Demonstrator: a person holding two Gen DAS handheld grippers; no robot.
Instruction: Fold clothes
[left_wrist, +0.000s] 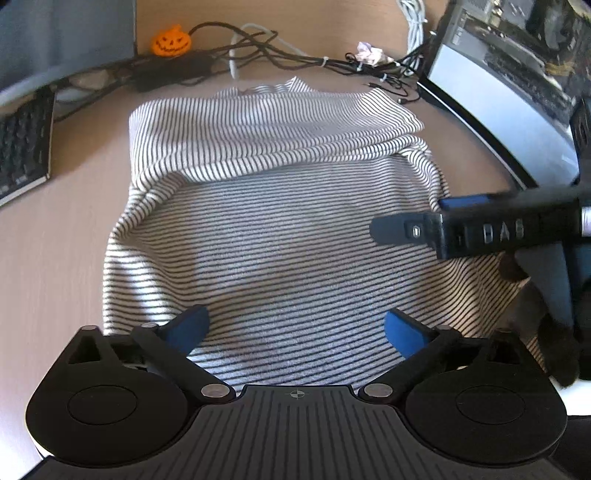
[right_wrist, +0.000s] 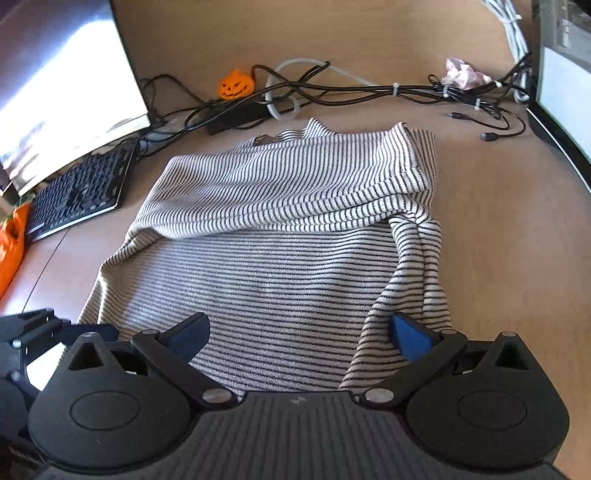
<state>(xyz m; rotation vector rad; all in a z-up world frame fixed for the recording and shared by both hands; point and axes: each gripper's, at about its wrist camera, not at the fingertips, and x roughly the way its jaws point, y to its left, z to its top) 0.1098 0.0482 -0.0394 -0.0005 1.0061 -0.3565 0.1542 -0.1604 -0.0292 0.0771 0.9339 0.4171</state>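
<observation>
A striped garment (left_wrist: 280, 229) is seen lying partly folded on a wooden desk (right_wrist: 498, 258), with two hand-held grippers poised above its near edge.

The left gripper (left_wrist: 295, 328) and the right gripper (right_wrist: 301, 332) are both shown with blue fingers spread wide and nothing pinched between them; they are judged to be held low over the near hem so that an edge can be taken from either side. The cloth's far part is doubled back over the body in a thick, rumpled band, and a loose fold (right_wrist: 417, 273) is bunched along its right side. Fine black and white stripes are displayed throughout. A keyboard (right_wrist: 77, 192), tangled cables (right_wrist: 332, 92) and a pumpkin ornament (right_wrist: 235, 85) are ranged beyond it.
</observation>
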